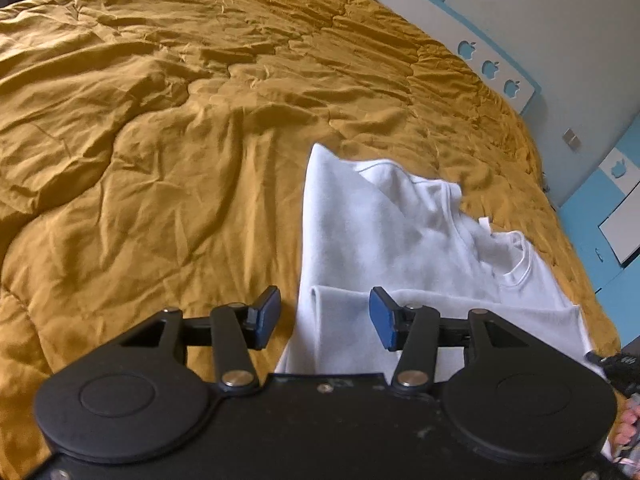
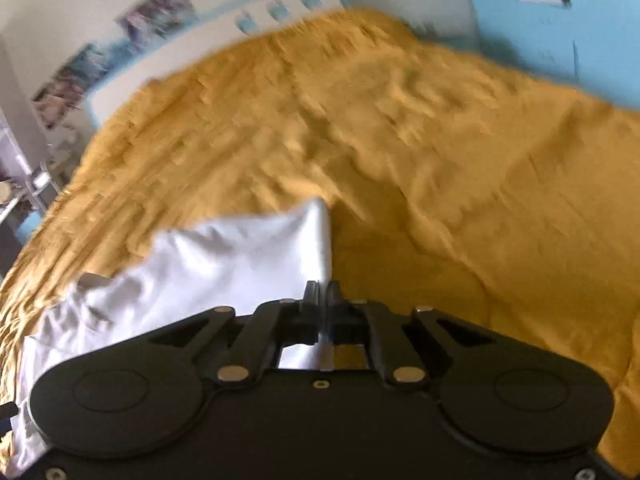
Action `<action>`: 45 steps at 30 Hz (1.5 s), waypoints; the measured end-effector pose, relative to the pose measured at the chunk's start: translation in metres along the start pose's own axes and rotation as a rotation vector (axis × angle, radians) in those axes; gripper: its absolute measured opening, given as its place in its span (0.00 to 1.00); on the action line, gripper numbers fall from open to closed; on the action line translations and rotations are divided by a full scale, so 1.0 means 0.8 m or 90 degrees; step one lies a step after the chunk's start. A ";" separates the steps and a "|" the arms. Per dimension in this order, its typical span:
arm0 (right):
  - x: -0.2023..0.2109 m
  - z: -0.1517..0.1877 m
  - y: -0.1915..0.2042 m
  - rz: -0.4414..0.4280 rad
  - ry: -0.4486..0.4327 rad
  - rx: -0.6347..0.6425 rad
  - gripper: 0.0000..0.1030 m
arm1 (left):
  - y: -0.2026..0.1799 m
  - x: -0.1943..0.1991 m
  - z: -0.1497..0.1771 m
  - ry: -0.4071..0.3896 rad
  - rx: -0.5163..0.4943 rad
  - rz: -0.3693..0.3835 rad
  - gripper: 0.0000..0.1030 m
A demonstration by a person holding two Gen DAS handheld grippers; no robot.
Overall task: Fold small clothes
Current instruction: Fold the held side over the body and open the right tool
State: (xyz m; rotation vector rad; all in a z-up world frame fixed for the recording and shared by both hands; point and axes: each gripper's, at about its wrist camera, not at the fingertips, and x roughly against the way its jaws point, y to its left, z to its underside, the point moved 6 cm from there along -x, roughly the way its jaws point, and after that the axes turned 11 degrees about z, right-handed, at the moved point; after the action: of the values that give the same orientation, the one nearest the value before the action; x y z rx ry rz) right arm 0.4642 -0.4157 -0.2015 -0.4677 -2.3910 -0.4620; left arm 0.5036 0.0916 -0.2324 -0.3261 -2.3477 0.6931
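while my right tool pinches an edge of the white shirt on the mustard duvet, my left tool hovers spread and empty above it; one fold looks made, more remain, i judge.

White T-shirt, partly folded, rumpled, on the mustard bedspread, collar visible
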 end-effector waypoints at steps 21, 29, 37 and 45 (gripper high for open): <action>0.082 0.057 -0.048 -0.125 0.068 0.108 0.46 | -0.013 0.043 0.051 0.067 -0.030 0.031 0.49; 0.085 0.068 -0.040 -0.056 0.025 0.216 0.07 | -0.018 0.049 0.061 0.071 -0.045 0.017 0.50; 0.076 0.078 -0.064 -0.011 0.049 0.141 0.03 | -0.011 0.071 0.057 0.082 -0.023 -0.011 0.51; 0.217 0.076 -0.085 -0.164 0.081 0.061 0.32 | -0.046 0.221 0.075 0.082 -0.063 0.056 0.51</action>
State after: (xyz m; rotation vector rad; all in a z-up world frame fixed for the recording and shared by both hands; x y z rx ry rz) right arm 0.2762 -0.4120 -0.1462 -0.0840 -2.3452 -0.4734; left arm 0.3295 0.1080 -0.1574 -0.5058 -2.2598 0.5813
